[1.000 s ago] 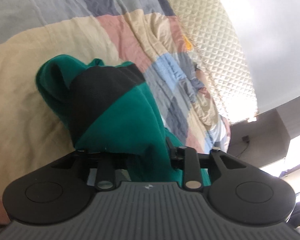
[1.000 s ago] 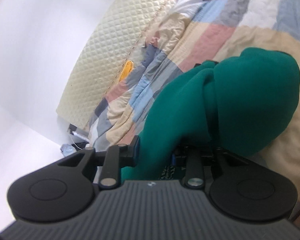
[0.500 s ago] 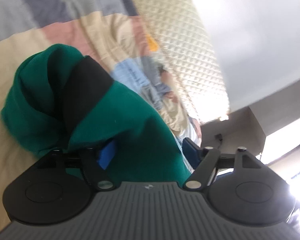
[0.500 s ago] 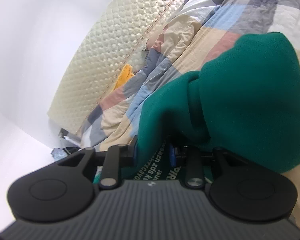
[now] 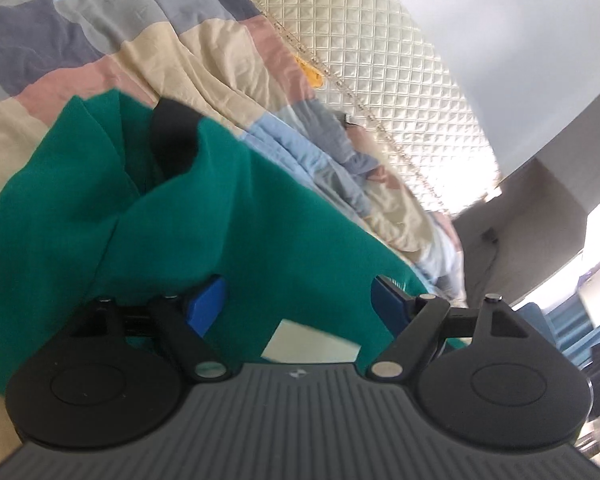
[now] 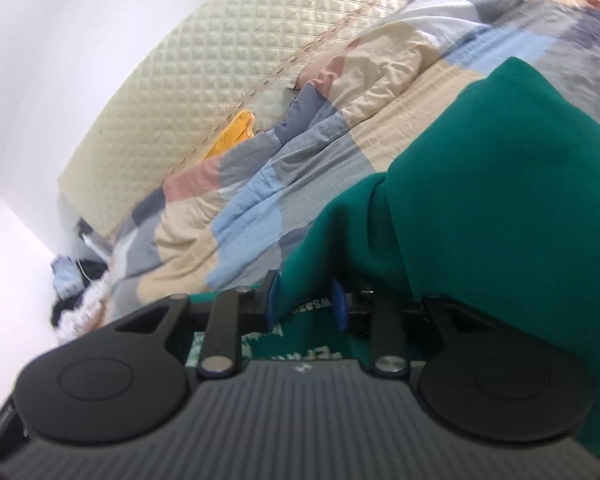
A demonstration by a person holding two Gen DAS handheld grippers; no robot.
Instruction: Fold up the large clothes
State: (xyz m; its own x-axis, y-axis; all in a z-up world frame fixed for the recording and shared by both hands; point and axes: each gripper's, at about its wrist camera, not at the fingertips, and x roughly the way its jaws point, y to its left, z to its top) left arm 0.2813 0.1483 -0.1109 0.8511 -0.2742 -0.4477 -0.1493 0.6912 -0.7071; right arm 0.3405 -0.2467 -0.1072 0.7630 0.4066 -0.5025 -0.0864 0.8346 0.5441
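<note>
A large green garment [image 5: 204, 216] with a black panel [image 5: 172, 136] lies bunched on a patchwork bed quilt [image 5: 100, 40]. My left gripper [image 5: 300, 300] is open, its blue pads spread wide over the green fabric and a pale label [image 5: 312, 346]. In the right wrist view the same green garment [image 6: 500, 200] bulges up on the right. My right gripper [image 6: 306, 304] is shut on a fold of it, with printed lettering [image 6: 312, 354] showing just below the pads.
A cream quilted headboard [image 5: 380, 60] runs behind the bed, also in the right wrist view [image 6: 220, 80]. A yellow item [image 6: 232, 136] is wedged against it. Dark clutter and cables [image 6: 76, 292] sit by the bed's far corner. White walls lie beyond.
My left gripper has opened wide and let go of the green fabric. My right gripper stays shut on the garment, which has shifted toward the headboard.
</note>
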